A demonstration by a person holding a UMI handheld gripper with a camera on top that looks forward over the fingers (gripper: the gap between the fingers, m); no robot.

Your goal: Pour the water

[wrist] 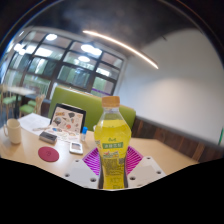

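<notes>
Nearest the camera, a bottle [113, 148] of yellow drink with an orange cap and a green label is seen upright at six o'clock, held between the two fingers of the gripper [113, 166]. Pink pads [92, 160] are visible pressed close against each flank of the bottle, with no gap to be made out, so the jaws are judged to be closed on it. The grasp is taken low on the body, at about the label, which is probably done so that the neck stays free for tipping. The cap appears to be in place, so pouring is judged not yet begun, and the bottle is kept vertical, presumably so that nothing is spilled while it is carried. Whether it rests on the table [165, 152] or is lifted clear of it cannot be told. A white mug [12, 131] is seen at about nine o'clock, well apart from the bottle, and may be meant as the vessel to be filled. Between mug and bottle, a small pink object [48, 156] and a propped board or tablet [67, 119] with papers around it are seen on the table. Beyond, at eleven o'clock, green seating [75, 100] and large windows [60, 60] are visible.
</notes>
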